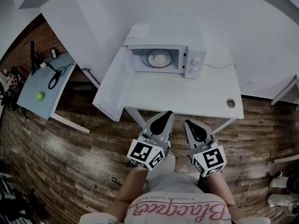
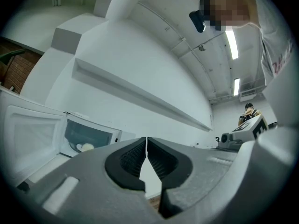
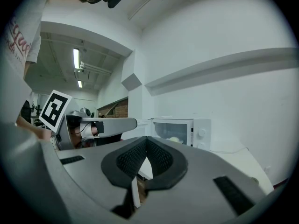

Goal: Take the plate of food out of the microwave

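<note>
The microwave point(image 1: 193, 62) stood on the table point(image 1: 187, 97) with its door point(image 1: 112, 85) swung wide open to its left. The plate point(image 1: 150, 59) sat inside the microwave, carrying a pale mound of food too small to identify. Both grippers hung well short of the microwave, off the table on its front side. The left gripper point(image 1: 163, 117) had its jaws pressed together on nothing, and the right gripper point(image 1: 190, 124) likewise met tip to tip, empty. The step in hand looked to be the approach. Done well, a gripper would probably spread its jaws before entering the microwave. It would then come in low and level to the plate's front rim, clear of the door, and draw it out flat.
</note>
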{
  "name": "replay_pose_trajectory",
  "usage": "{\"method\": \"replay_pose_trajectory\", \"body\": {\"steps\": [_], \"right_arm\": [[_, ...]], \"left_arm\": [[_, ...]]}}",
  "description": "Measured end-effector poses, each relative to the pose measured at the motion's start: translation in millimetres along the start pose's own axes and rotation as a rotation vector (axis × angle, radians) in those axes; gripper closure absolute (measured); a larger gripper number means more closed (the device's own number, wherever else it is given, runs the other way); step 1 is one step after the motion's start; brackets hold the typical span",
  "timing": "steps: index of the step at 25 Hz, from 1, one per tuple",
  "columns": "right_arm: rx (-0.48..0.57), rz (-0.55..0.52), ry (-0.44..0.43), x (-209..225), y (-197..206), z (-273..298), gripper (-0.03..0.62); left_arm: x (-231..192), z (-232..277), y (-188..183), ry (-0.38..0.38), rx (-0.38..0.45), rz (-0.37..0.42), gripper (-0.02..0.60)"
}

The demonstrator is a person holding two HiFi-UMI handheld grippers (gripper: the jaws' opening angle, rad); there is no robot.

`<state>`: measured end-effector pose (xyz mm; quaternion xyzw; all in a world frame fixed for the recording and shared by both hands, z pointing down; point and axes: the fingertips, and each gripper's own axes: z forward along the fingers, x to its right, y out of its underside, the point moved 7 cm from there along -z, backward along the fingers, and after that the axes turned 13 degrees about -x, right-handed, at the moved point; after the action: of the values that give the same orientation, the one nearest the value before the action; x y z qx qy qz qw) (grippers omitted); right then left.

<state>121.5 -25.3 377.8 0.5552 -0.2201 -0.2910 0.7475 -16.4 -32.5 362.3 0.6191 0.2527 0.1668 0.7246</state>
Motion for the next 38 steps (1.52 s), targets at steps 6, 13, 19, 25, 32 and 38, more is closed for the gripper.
{"method": "replay_pose_trajectory", "body": {"steps": [6, 13, 19, 25, 32, 38], "right_arm": [[-0.017, 0.002, 0.001, 15, -9, 36, 0.583], [-0.046, 0.011, 0.001, 33, -21, 75, 0.582], [-0.067, 0.029, 0.009, 45, -32, 110, 0.582], [-0.070, 0.030, 0.027, 55, -43, 144, 0.582], [-0.098, 0.022, 0.025, 70, -51, 183, 0.582], [-0.106, 0.028, 0.028, 89, -52, 211, 0.582]], "left_arm": [[-36, 30, -3, 0.022, -0.010, -0.041, 0.575], [-76, 59, -5, 0.060, -0.026, -0.129, 0.575], [-111, 79, -8, 0.055, -0.051, -0.191, 0.572], [-153, 96, -11, 0.036, -0.061, -0.259, 0.511], [-179, 126, -5, 0.126, -0.147, -0.355, 0.304], [-204, 145, -1, 0.102, -0.131, -0.385, 0.291]]}}
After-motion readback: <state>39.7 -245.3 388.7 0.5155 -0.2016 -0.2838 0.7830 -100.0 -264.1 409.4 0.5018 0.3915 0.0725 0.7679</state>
